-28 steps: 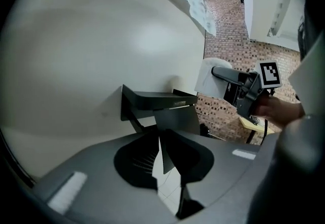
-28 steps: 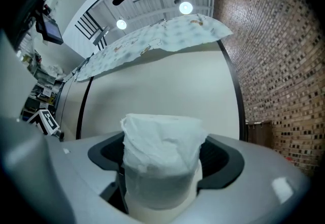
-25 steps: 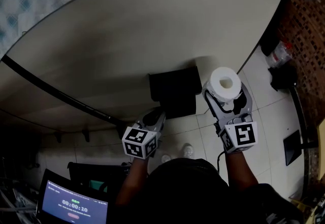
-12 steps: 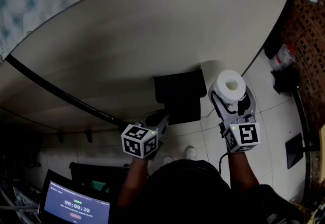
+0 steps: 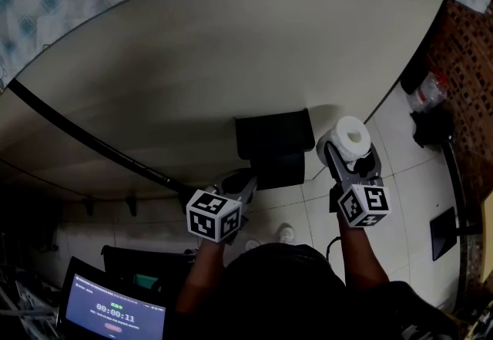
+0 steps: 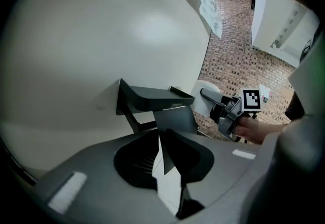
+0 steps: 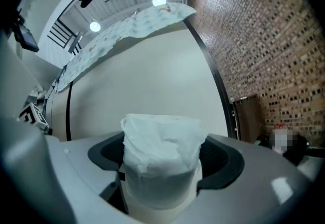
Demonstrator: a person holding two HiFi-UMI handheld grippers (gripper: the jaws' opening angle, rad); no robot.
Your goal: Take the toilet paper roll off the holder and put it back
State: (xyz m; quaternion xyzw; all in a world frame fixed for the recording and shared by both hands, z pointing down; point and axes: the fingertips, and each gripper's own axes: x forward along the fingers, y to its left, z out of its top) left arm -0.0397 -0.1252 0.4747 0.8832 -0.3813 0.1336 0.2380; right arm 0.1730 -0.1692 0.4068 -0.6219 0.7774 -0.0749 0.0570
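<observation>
The right gripper, jaws gripping the toilet paper roll, sits lower than before. The left gripper jaws pinch the holder.

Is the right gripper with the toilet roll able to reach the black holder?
Probably yes. The right gripper holds the toilet paper roll just beside the holder, with nothing between them. The left gripper sits at the holder's other side, out of the way.

Staged bathroom corner in a recording lab: black metal paper holder on cream wall panel, white floor tiles, red-brown brick wall, timer-showing laptop screen.
</observation>
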